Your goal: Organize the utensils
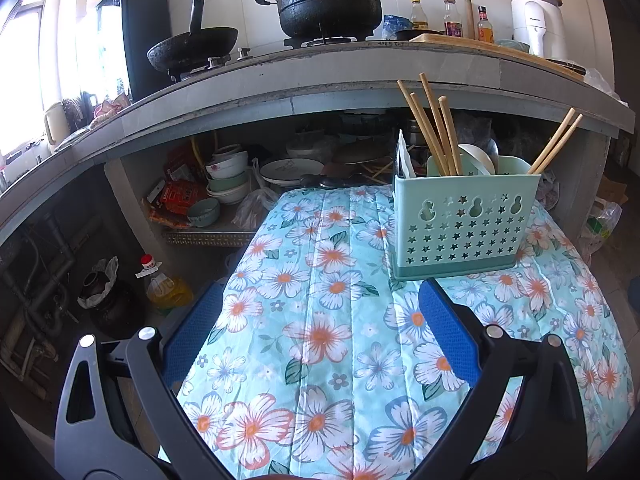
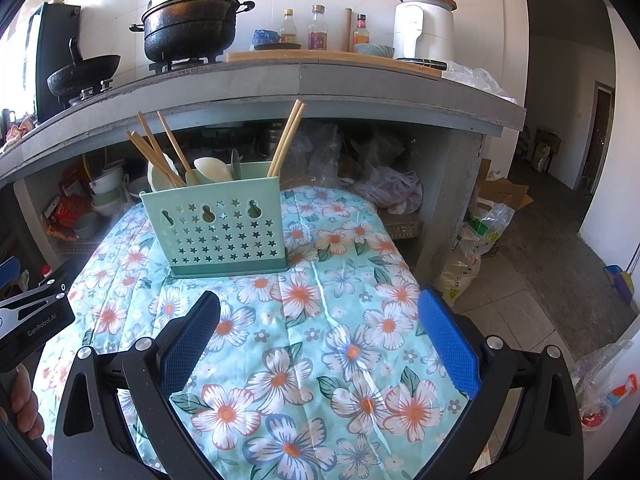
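Mint star-punched utensil holder (image 2: 218, 228) stands upright, holding chopsticks (image 2: 160, 152).

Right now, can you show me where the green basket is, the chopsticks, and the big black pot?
green basket (image 2: 224, 236), right wrist view, on its star-holed front wall.
chopsticks (image 1: 434, 128), left wrist view, on a stick's shaft above the basket.
big black pot (image 2: 188, 36), right wrist view, on its dark side wall.

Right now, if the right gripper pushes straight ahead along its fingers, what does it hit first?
Probably the green utensil caddy. The right gripper is open and empty above the floral cloth, with only bare cloth between. The caddy sits slightly left of centre, so the left finger may meet it first; depth is unclear.
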A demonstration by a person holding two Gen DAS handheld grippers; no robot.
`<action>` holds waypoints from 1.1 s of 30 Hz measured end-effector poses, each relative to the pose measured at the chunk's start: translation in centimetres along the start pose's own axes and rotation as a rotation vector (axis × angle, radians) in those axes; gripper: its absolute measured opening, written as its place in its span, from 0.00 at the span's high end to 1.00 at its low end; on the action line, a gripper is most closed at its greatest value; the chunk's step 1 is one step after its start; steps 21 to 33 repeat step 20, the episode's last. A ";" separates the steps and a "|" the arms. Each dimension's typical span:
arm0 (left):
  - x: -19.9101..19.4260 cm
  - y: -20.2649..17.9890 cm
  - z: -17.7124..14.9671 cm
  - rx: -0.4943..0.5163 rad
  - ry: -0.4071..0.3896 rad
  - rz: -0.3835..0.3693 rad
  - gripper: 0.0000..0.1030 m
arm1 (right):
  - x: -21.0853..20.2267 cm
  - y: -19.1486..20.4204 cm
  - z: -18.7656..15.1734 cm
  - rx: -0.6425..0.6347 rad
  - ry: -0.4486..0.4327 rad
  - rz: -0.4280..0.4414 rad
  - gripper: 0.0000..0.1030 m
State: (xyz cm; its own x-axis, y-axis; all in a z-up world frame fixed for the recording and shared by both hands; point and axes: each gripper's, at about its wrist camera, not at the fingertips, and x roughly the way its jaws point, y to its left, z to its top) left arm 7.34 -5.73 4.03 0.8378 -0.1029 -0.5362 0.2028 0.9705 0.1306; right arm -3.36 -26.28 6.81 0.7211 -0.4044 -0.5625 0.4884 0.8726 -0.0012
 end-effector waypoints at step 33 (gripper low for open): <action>0.0 0.2 0.3 -0.008 0.007 0.000 0.08 | -0.3 0.4 0.4 -0.005 0.000 0.006 0.06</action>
